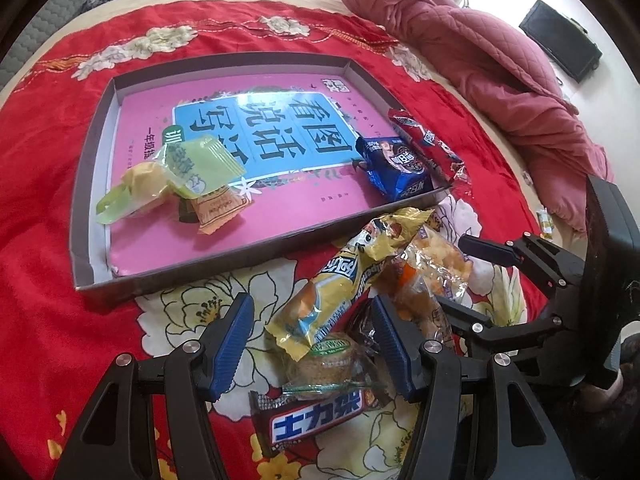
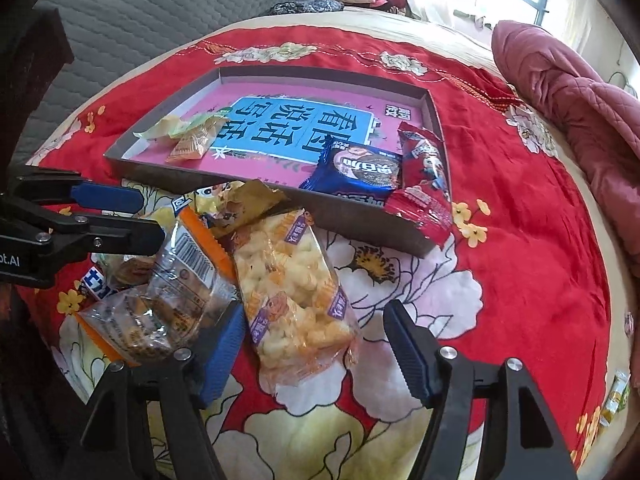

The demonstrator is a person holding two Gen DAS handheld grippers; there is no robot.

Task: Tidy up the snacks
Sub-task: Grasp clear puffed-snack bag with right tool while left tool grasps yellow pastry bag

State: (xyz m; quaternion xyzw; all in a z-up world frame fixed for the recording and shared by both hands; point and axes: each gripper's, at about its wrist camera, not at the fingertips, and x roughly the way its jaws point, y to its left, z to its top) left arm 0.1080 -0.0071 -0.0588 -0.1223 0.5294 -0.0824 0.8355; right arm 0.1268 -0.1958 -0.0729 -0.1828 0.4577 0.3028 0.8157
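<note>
On the red flowered bedspread (image 2: 520, 240), just near of the shallow cardboard tray (image 1: 248, 248), lies a loose heap of wrapped snacks. The tray, with a pink book cover lying flat inside it, already holds a few: green and orange sachets (image 1: 192, 176) at its near left, a blue cookie pack (image 2: 360, 168) and a red packet (image 2: 424, 176) at its near right, the red one drooping over the wall.

The heap is all light, crinkly film, judging by the creases: slippery, easily crushed, likely to slide rather than lift if pinched at a loose end. The puffed-corn bag (image 2: 292, 300) looks brittle inside, so a gentle pinch across its narrow middle seems safest. The long yellow bar (image 1: 340, 280) would take a grip across its width; the chocolate bar (image 1: 316, 420) looks firmer and less fussy.

In its own view the left gripper (image 1: 316, 340) stands about half open, its blue pads astride the near end of the yellow bar and a round biscuit pack (image 1: 324, 364), with no visible pinch on either. The right gripper (image 2: 316, 348) is parted a little wider, straddling the near end of the puffed-corn bag; its left pad sits against a clear wafer pack (image 2: 160, 312), while the right pad stands clear of the bag.
</note>
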